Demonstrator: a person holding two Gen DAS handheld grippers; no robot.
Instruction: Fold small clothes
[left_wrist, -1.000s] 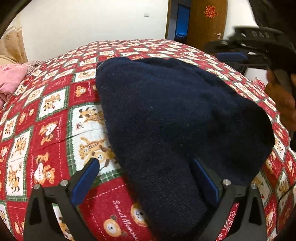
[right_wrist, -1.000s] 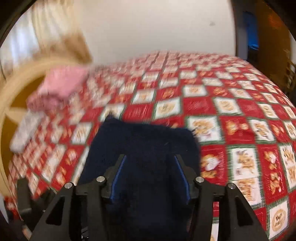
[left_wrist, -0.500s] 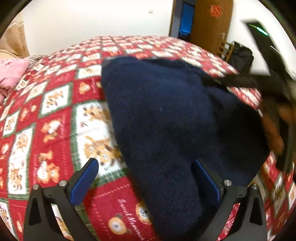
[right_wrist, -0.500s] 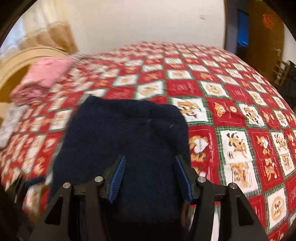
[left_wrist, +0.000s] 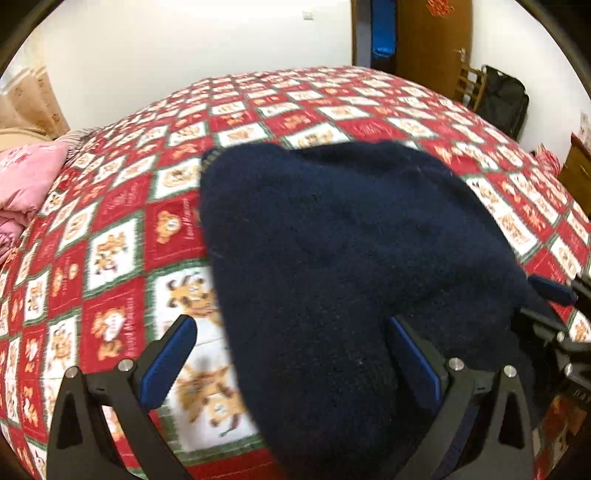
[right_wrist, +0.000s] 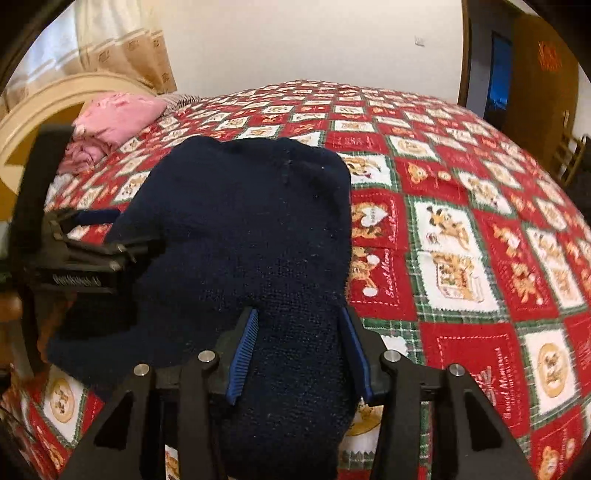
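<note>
Bed (left_wrist: 122, 236), covered by a red, white and green checked quilt with cartoon-animal squares, fills most of both views. White wall behind it; a brown wooden door (left_wrist: 432, 40) stands at the far side.

Navy knit garment (left_wrist: 351, 258) lies on the quilt in front of you, spread out flat, its far edge rounded. In the right wrist view the same garment (right_wrist: 243, 236) runs from mid-bed down to the near edge of the frame, between your two tools.

Pink bedding (right_wrist: 114, 118), folded or bunched, sits at the head end of the bed, well apart from the garment, next to a pale curved headboard (right_wrist: 33, 110).

Left tool (left_wrist: 291, 354): jaws stand wide apart. One blue pad is over bare quilt just left of the garment; the other is over the knit. The garment's left edge lies between them, and neither pad presses on it.

Right tool (right_wrist: 299, 350): its jaws have just been closing and now sit narrow, with a raised ridge of the navy knit bunched between the blue pads (right_wrist: 243, 350); both pads press against the fabric. From the left wrist view this tool (left_wrist: 554, 295) shows only partly at the garment's right edge, blurred.
</note>
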